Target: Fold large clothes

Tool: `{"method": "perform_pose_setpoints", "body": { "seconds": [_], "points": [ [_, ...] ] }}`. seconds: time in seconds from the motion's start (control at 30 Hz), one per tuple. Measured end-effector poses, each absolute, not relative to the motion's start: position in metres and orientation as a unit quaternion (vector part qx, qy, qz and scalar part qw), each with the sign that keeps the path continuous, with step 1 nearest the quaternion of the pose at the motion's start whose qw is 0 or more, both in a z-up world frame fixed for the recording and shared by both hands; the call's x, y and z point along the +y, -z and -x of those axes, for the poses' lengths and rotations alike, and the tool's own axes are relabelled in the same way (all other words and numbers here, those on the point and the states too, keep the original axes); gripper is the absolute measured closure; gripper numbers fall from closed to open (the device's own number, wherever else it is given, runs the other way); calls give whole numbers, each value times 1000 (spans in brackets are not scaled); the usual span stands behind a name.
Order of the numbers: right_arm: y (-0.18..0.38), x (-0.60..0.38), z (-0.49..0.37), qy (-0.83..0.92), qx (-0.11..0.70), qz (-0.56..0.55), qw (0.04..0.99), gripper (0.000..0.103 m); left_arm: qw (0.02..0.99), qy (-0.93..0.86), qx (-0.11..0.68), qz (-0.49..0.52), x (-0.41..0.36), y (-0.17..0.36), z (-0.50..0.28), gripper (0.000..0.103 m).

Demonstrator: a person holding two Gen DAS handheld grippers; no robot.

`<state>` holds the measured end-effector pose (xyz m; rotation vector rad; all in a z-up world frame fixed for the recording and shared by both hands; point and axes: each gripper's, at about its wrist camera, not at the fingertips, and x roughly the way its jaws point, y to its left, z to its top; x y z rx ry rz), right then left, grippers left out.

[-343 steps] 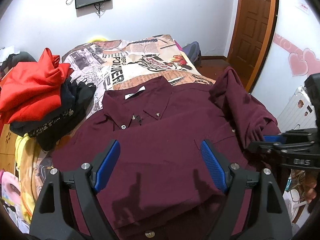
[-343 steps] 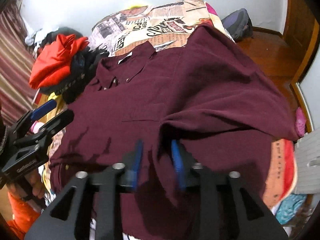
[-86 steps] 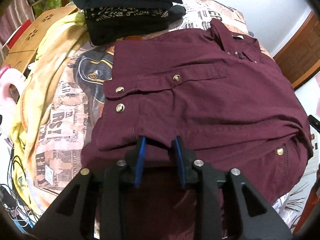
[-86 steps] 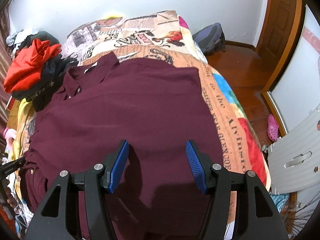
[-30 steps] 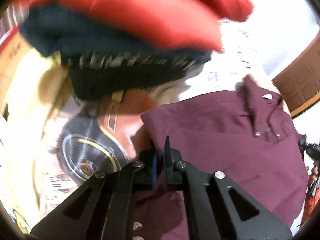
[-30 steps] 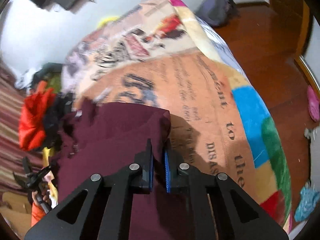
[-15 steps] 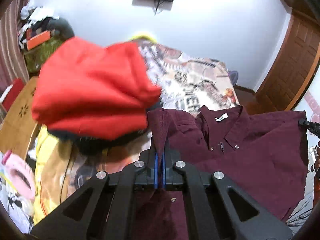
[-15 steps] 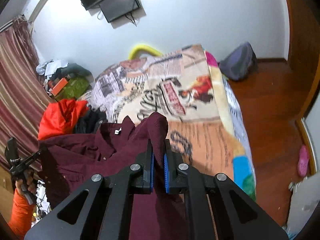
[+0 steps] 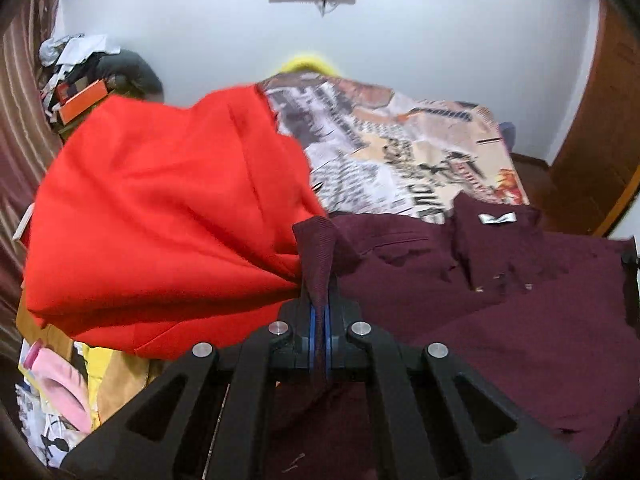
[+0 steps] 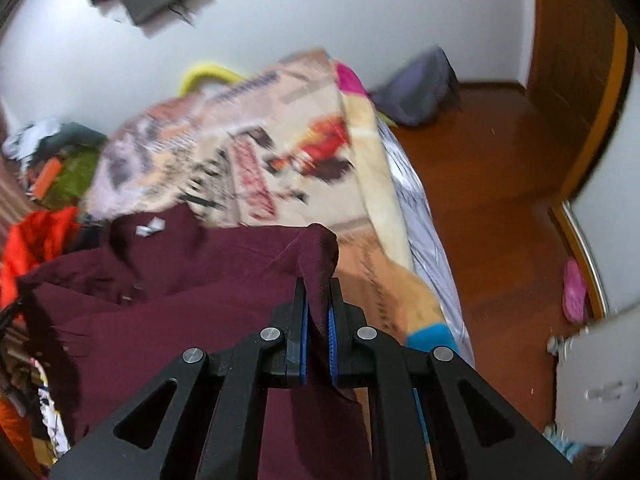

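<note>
A dark maroon button-up shirt (image 9: 500, 320) lies on the printed bedspread (image 9: 400, 148), collar and white label toward the far wall. My left gripper (image 9: 319, 312) is shut on a pinched fold at the shirt's left shoulder edge and holds it raised. My right gripper (image 10: 316, 312) is shut on a pinched fold at the shirt's (image 10: 180, 320) right shoulder edge, also raised above the bedspread (image 10: 280, 152). The cloth hangs between the two grippers. The lower part of the shirt is hidden behind the gripper bodies.
A pile with a red garment (image 9: 168, 216) on top sits close by on the left of the left gripper; it also shows in the right wrist view (image 10: 32, 240). The bed's right edge drops to a wooden floor (image 10: 500, 208). A brown door (image 9: 608, 140) stands at right.
Both grippers, shut on the shirt's shoulder corners, have lifted them off the bed over the last second. The views have tilted up toward the far wall.
</note>
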<state>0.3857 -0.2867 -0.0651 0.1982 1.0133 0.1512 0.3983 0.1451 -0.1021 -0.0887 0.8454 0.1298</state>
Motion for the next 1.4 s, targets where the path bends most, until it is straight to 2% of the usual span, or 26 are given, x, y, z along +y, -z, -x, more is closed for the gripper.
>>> {"method": "perform_pose_setpoints", "body": {
  "seconds": [0.1,0.23,0.33,0.4,0.43,0.5,0.53,0.6,0.63,0.67,0.73,0.87,1.1,1.4],
  "points": [
    [82,-294,-389,-68,502,-99,856,96,902,-67,423,50,152,112,-402,98],
    [84,-287,-380,-60,504,-51,860,92,895,-64,436,62,159,116,-397,96],
    [73,-280,-368,-52,505,-16,861,91,894,-65,440,54,158,113,-388,87],
    [62,-276,-356,-51,498,2,866,91,894,-67,440,48,158,108,-378,69],
    [58,-276,-351,-52,493,7,869,91,896,-67,437,48,158,106,-374,64],
    [45,-274,-335,-58,479,10,876,91,898,-66,432,50,159,99,-363,44],
    [41,-273,-331,-60,476,11,877,89,899,-65,429,50,160,96,-358,42],
    [31,-272,-318,-63,473,10,879,80,903,-61,424,48,159,89,-345,41],
    [26,-272,-312,-65,469,7,881,73,903,-59,423,46,159,87,-341,41],
    [20,-272,-303,-66,462,3,884,63,904,-57,421,42,158,85,-333,39],
    [12,-270,-290,-67,449,-2,891,52,906,-55,418,38,157,83,-320,33],
    [0,-269,-258,-81,427,-12,900,48,906,-47,420,28,155,88,-292,23],
    [3,-270,-211,-90,412,-43,906,48,891,-42,452,22,159,119,-248,22],
    [43,-272,-167,-67,450,-78,887,48,860,-39,503,77,170,169,-195,22]
  ]
}}
